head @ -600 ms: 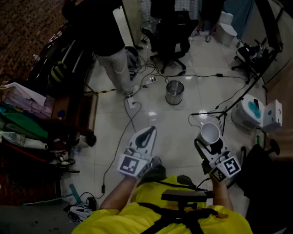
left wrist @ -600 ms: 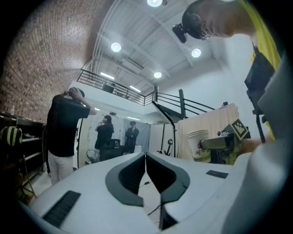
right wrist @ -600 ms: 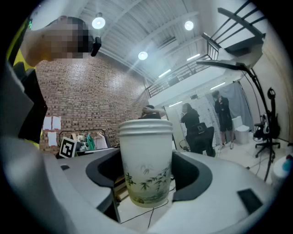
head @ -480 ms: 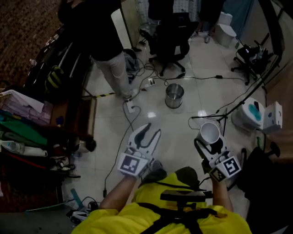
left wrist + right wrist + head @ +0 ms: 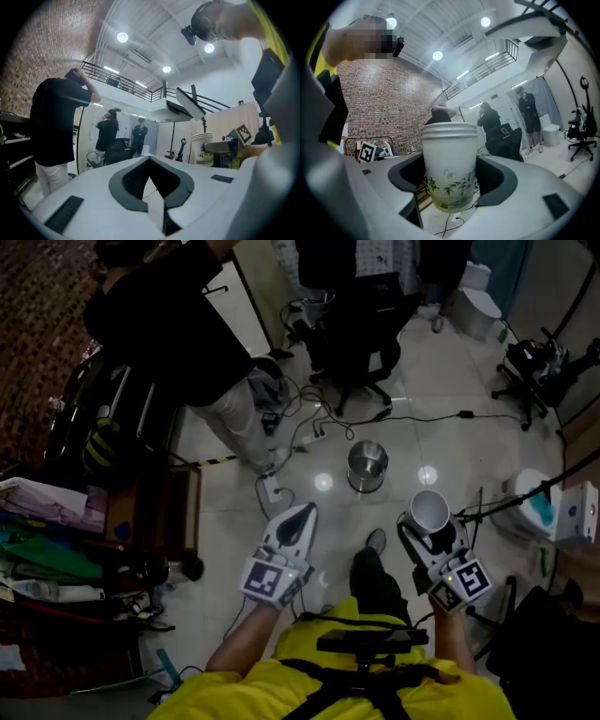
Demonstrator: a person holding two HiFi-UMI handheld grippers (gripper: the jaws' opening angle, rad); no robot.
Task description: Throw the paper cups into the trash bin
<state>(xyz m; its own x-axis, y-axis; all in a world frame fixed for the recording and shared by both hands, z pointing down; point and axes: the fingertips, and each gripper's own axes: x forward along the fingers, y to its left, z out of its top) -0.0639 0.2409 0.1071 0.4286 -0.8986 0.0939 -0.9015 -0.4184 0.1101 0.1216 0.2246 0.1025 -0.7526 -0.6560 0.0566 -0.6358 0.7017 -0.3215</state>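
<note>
A white paper cup [image 5: 430, 512] with a green bamboo print [image 5: 450, 166] stands upright between the jaws of my right gripper [image 5: 428, 521], which is shut on it. The cup also shows at the right of the left gripper view [image 5: 202, 149]. A round metal trash bin [image 5: 367, 466] stands on the pale floor ahead, between my two grippers and farther off. My left gripper [image 5: 298, 521] is shut with nothing in it and points toward the bin; its jaws meet in the left gripper view [image 5: 151, 180].
A person in a black top and light trousers [image 5: 202, 352] stands at the left ahead. A black office chair [image 5: 361, 329] is beyond the bin. Cables [image 5: 300, 427] trail over the floor. Cluttered shelves [image 5: 56, 540] line the left; white equipment [image 5: 553, 512] stands right.
The view has moved forward: the trash bin is now nearer, just ahead of my grippers. My left gripper's jaws, slightly parted half a second ago, are together again. The cup stays in the right gripper.
</note>
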